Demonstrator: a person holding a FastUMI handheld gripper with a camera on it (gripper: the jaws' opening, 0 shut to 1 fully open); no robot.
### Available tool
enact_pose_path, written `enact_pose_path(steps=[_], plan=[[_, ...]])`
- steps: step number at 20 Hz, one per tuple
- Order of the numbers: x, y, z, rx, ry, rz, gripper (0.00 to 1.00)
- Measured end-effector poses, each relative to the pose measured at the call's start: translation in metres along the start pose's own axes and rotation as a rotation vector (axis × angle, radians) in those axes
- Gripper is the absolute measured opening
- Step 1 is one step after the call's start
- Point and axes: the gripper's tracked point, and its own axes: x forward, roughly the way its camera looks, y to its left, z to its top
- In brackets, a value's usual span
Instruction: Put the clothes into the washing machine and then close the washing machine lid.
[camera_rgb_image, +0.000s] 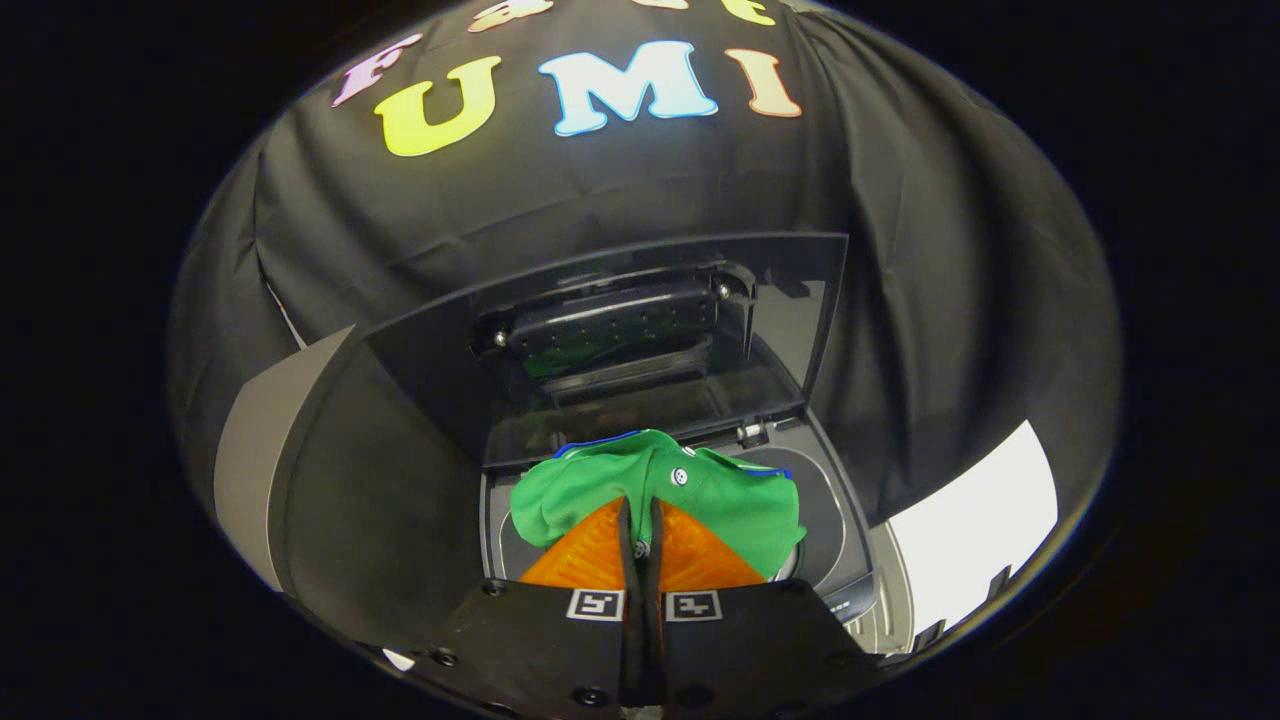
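Green cloth shirt hangs pinched in your gripper over the dark open washing machine; next, lower it and let go

The gripper had its two fingers pressed nearly together on a fold of the green garment, which bore white buttons and a blue-edged collar. The garment hung just above the open top of the washing machine. Beyond the garment, the washing machine lid stood raised and tilted back against the black cloth wall.
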Motion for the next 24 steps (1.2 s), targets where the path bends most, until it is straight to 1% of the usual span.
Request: enact_pose_path(steps=[4,6,8,10,15,17,19,21,22,23,24], plan=[[0.015,-0.003,-0.019,0.016,0.038,-0.013,0.01],[0.024,-0.003,-0.025,0.025,0.028,-0.006,0.01],[0.039,-0.007,-0.038,0.031,0.037,-0.016,0.01],[0.053,-0.014,-0.055,0.010,0.068,-0.039,0.01],[0.078,-0.022,-0.087,-0.026,0.113,-0.055,0.01],[0.082,-0.031,-0.097,-0.005,0.132,-0.098,0.01],[0.084,-0.030,-0.102,0.019,0.142,-0.096,0.01],[0.085,-0.032,-0.100,-0.005,0.139,-0.103,0.01],[0.085,-0.030,-0.100,-0.020,0.138,-0.094,0.01],[0.088,-0.028,-0.105,-0.025,0.145,-0.067,0.02],[0.092,-0.027,-0.107,-0.016,0.155,-0.071,0.21]])
